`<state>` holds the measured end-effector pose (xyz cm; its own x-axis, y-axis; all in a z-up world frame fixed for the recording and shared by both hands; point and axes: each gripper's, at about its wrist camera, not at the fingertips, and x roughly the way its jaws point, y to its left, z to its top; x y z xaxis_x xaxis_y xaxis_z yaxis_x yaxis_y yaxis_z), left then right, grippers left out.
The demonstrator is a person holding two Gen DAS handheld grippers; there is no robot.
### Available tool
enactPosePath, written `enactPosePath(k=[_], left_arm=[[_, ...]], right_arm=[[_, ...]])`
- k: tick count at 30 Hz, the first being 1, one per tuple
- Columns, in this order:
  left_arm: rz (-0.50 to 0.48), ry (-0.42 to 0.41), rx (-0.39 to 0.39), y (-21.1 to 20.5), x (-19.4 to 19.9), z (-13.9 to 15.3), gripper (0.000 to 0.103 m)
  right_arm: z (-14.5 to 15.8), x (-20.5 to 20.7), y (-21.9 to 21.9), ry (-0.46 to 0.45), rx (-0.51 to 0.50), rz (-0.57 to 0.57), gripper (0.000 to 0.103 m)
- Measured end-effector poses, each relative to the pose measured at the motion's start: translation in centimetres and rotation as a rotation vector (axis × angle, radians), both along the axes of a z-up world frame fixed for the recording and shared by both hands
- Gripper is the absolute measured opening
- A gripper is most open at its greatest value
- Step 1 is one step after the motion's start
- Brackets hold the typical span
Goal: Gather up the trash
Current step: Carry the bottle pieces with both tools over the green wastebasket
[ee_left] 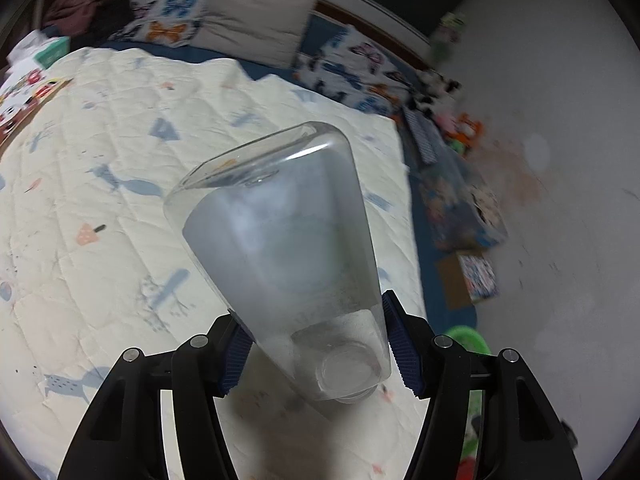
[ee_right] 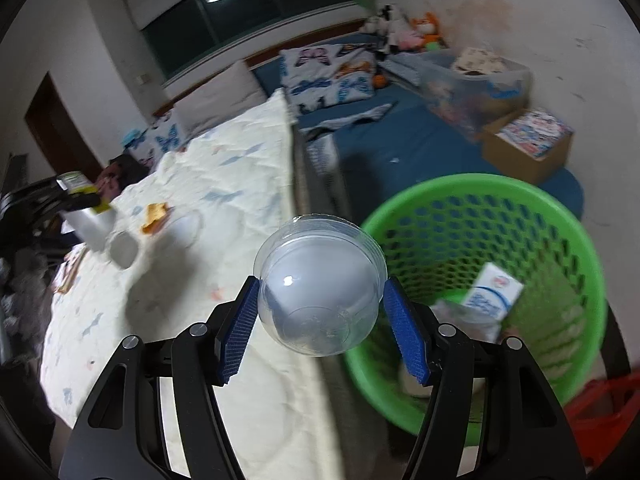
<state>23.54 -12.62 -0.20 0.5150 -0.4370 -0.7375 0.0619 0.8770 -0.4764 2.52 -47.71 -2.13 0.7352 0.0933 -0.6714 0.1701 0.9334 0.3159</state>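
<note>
Distance to the green basket (ee_right: pixel 472 216) is what our next move turns on, and the two hands stand very differently to it. In the right wrist view we have the right gripper (ee_right: pixel 320 320) closed about halfway on a clear plastic cup (ee_right: pixel 320 280), its blue pads pressing the cup's sides near the base, the open mouth pointing away from us and slightly up. The basket sits on the floor just to the right of the cup and a little beyond it, beside the bed's edge, with a white carton (ee_right: pixel 494 290) and some pale wrapping already lying inside. We judge the right hand to be the nearer one: a short carry rightward puts the cup over the rim. In the left wrist view the left gripper (ee_left: pixel 316 348) clamps a tall clear container (ee_left: pixel 280 248) near its narrow end, pads on both flanks, the wide base far from us; its long axis runs away from the gripper and leans left over the quilt (ee_left: pixel 100 160). From there only a sliver of the basket shows at the lower right, behind the right finger, so we reckon this hand must swing right and toward us, and the long container will need to clear the rim end-on. Seen from the right wrist, the left gripper is at the far left over the quilt, well apart from the basket. More litter lies there: an orange wrapper (ee_right: pixel 154 218) and what looks like a clear lid (ee_right: pixel 186 228).
</note>
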Motion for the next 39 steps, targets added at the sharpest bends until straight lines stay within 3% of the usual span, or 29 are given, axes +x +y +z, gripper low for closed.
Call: enactPosePath(k=[10,19,25,28,39], left_arm=[[-0.201,-0.001,-0.045,-6.1,-3.1,0.8,0.059],[-0.351,-0.013,-0.039,-13.2,-4.8,1.1,0.059],[-0.479,-0.04,0.007,-18.8,-5.5,0.5,0.059],[-0.521,-0.081,0.07,-21.6,-5.9,-0.1,0.059],[-0.608,-0.082,0.156,-29.6,-4.9,-3.7,0.059]], right_arm=[[-2.5,-2.3,-6.7,0.094,-0.031,-0.165,0.064],[-4.7,-3.2,-8.7,0.134,-0.002,-0.213,0.068],[-4.4,-4.3,-8.9,0.115,0.0,-0.223,0.07],[-4.0,-5.2,-9.0,0.1,0.003,-0.226,0.071],[-3.0,-7.7,-9.8,0.048,0.035,-0.244,0.072]])
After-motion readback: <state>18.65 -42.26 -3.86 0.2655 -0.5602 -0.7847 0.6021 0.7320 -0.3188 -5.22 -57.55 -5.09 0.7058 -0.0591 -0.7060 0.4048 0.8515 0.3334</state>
